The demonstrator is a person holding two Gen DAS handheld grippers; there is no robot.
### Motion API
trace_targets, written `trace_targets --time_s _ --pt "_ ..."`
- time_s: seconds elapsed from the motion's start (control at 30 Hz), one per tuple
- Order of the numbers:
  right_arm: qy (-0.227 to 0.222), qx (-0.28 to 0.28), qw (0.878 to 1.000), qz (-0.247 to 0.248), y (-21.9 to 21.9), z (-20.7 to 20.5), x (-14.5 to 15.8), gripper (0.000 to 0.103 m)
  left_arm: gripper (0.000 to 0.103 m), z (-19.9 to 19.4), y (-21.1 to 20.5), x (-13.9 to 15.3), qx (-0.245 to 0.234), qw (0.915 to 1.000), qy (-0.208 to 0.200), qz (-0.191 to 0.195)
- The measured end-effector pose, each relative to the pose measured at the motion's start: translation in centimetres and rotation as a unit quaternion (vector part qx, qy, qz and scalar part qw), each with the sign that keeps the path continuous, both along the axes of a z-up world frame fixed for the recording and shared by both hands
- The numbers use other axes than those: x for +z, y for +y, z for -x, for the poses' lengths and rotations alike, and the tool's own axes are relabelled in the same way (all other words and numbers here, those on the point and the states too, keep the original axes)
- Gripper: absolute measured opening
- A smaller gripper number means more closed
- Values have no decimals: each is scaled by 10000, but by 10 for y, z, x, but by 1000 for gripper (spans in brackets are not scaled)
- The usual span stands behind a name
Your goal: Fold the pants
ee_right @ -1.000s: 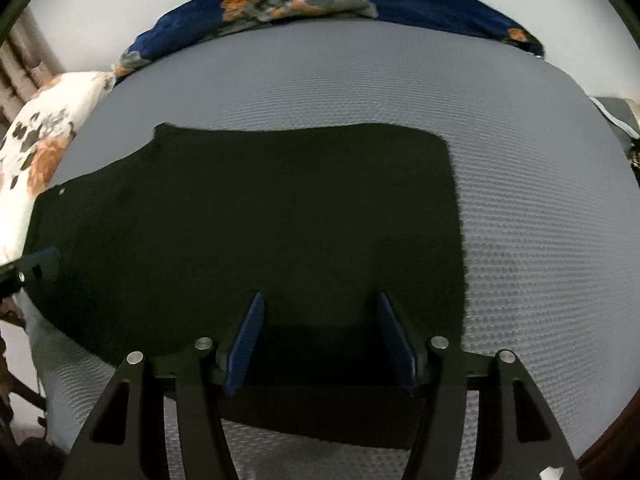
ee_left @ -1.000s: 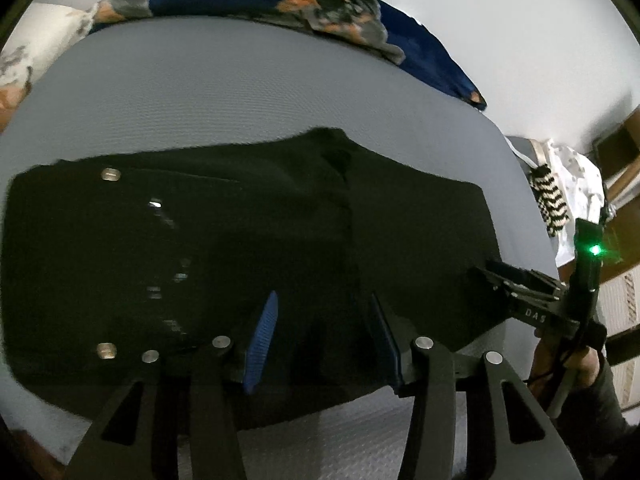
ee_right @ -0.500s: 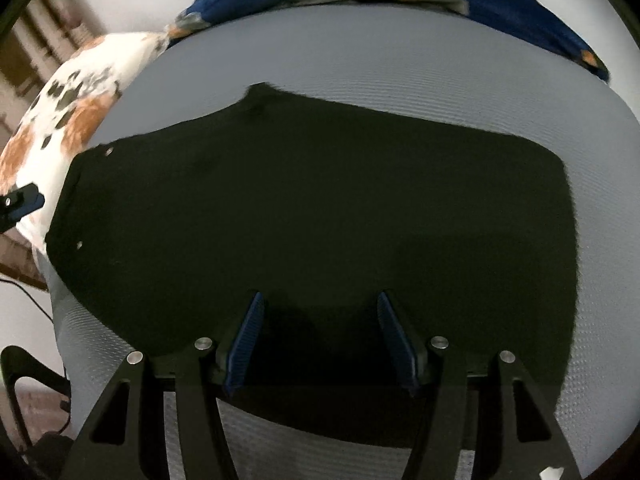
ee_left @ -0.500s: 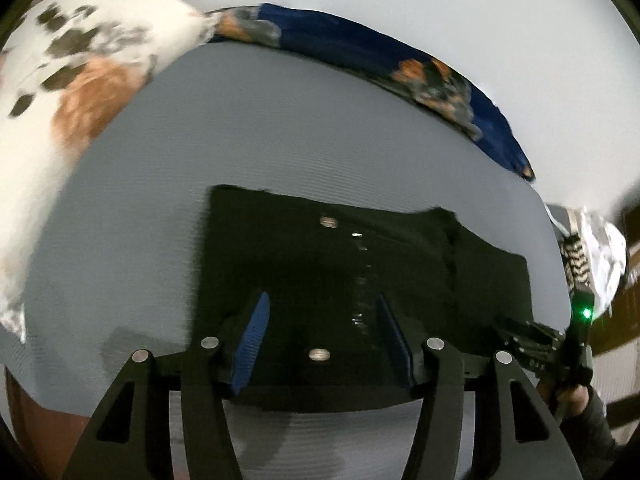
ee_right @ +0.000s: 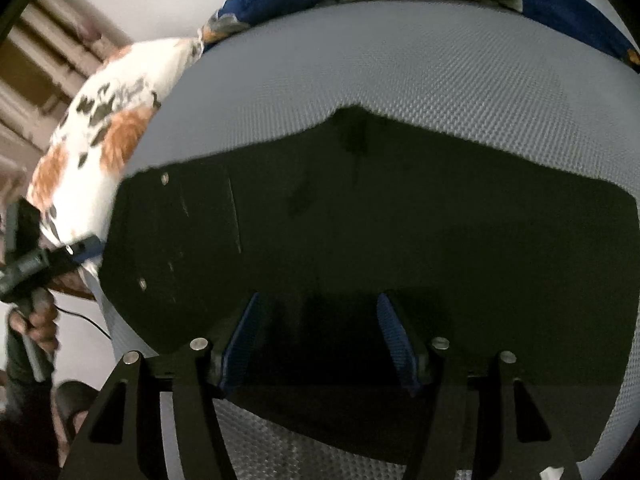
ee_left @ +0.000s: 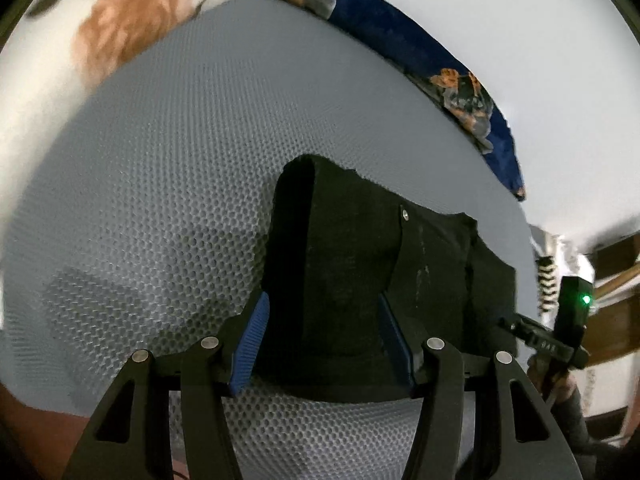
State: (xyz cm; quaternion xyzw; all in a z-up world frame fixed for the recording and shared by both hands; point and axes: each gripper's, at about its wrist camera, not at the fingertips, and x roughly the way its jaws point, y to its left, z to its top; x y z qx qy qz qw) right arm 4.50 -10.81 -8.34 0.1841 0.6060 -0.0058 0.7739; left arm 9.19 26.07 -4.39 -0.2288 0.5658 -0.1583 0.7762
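Your left gripper [ee_left: 320,344] has slid over to the end of the black pants [ee_left: 380,280], where before it hung over their middle. Its jaws are spread, with the edge of the pants between the blue pads [ee_left: 252,340]; you cannot tell if they touch. Your right gripper [ee_right: 320,340] has its jaws spread and opening wider over dark cloth. Those pants [ee_right: 360,240] lie flat on the grey bed [ee_right: 400,60], filling the middle of the right view. A spotted pillow [ee_right: 100,128] sits in the upper left.
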Motion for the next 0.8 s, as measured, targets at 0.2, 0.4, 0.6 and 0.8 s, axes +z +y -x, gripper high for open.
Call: trace_targets --time_s 0.2,0.4,0.6,0.8 --pt "-195 -505 9985 7 -19 -13 19 63 57 -9 11 -28 -216 9987 215 403" --pt "-123 -970 9951 112 -33 -26 20 64 57 -15 20 -45 -381 9960 257 766" --pt "65 -1098 9938 186 -29 -36 8 64 58 -18 22 -49 -650 9918 122 1089" --pt "219 -1053 9939 250 -21 -48 1 64 58 -37 33 -59 -730 9836 274 1627"
